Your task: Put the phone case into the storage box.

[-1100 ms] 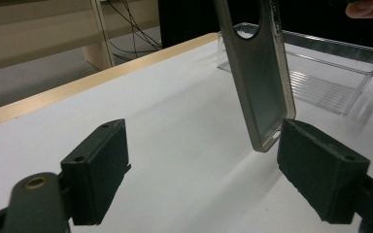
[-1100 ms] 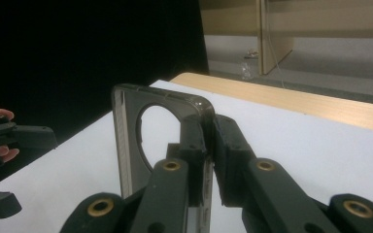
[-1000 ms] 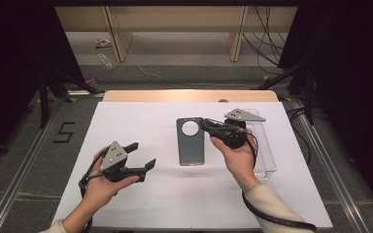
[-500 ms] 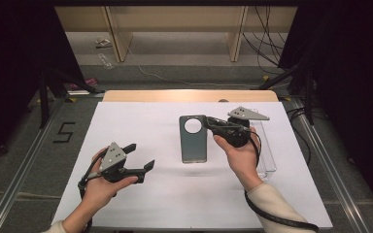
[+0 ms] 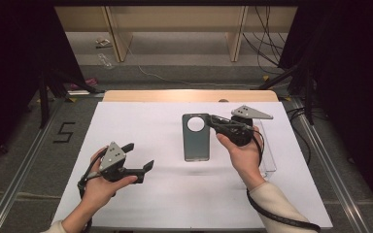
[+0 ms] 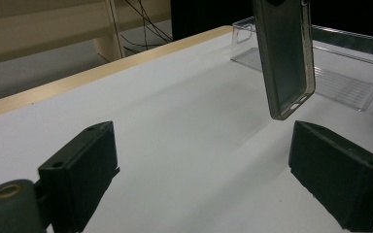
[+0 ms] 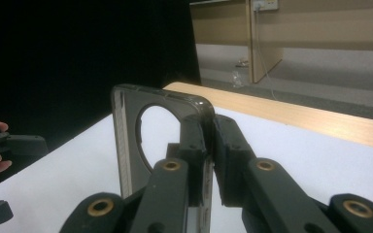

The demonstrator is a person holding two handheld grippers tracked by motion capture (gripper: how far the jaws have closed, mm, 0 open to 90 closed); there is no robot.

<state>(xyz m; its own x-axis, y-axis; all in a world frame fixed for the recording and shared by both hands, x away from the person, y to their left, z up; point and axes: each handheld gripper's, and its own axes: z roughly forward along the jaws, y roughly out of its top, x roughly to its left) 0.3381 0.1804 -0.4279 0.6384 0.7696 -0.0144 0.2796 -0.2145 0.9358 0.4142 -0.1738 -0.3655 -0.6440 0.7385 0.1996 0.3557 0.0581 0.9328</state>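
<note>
A dark translucent phone case [image 5: 196,141] with a round camera hole hangs a little above the white mat [image 5: 141,121]. My right gripper [image 5: 212,119] is shut on its top edge beside the hole. In the right gripper view the jaws [image 7: 209,141] pinch the case's rim [image 7: 126,141]. My left gripper [image 5: 138,156] sits at the near left of the mat, pointing right. Its jaws have just been opening and nothing is between them. In the left gripper view [image 6: 213,170] the case's lower end [image 6: 285,58] dangles ahead, beyond the jaws.
A clear plastic tray [image 5: 268,155] lies on the mat under my right hand, also seen as a clear plastic tray [image 6: 349,73] behind the case. A wooden table edge [image 5: 189,95] borders the mat's far side. Cables trail from both grippers.
The right gripper has carried the case slightly up and away from me. The left gripper's jaws stand a bit wider; that hand has stayed in place.
</note>
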